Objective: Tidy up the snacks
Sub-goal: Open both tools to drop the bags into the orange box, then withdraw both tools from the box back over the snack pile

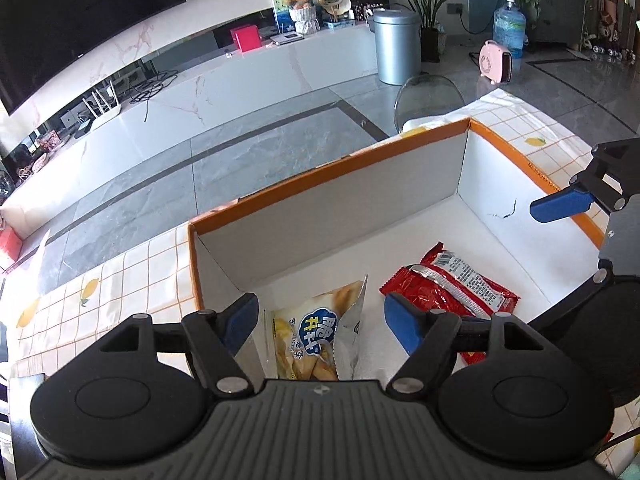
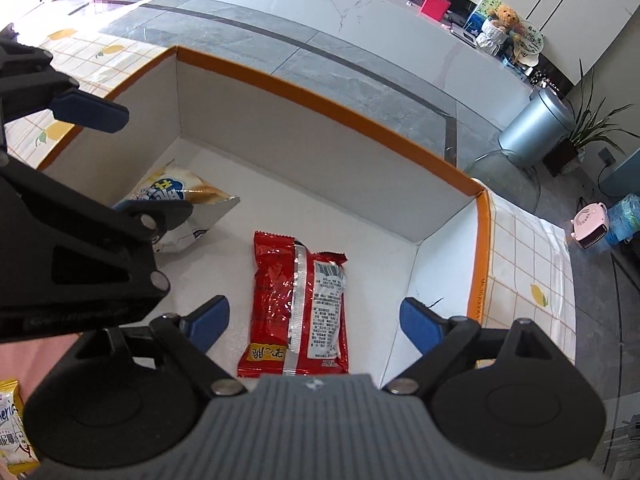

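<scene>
A white cardboard box with an orange rim [image 1: 320, 172] [image 2: 320, 100] stands on the table, holding two snacks. A pale biscuit-stick packet [image 1: 316, 340] [image 2: 180, 196] lies at its left, directly under my left gripper [image 1: 320, 320], whose blue pads stand wide apart and clear of it. A red foil packet [image 1: 452, 284] [image 2: 300, 296] lies flat on the box floor, seam side up, below my right gripper [image 2: 316, 316], which is also open and not touching it. In the right wrist view the left gripper [image 2: 116, 160] hangs over the box's left side.
The box sits on a lemon-print checked tablecloth [image 1: 120, 280] [image 2: 528, 264]. Another yellow-and-white snack packet [image 2: 10, 424] lies at the near left. A clear chair back [image 1: 428, 96] stands just past the table's far edge, with a metal bin [image 1: 394, 46] behind it.
</scene>
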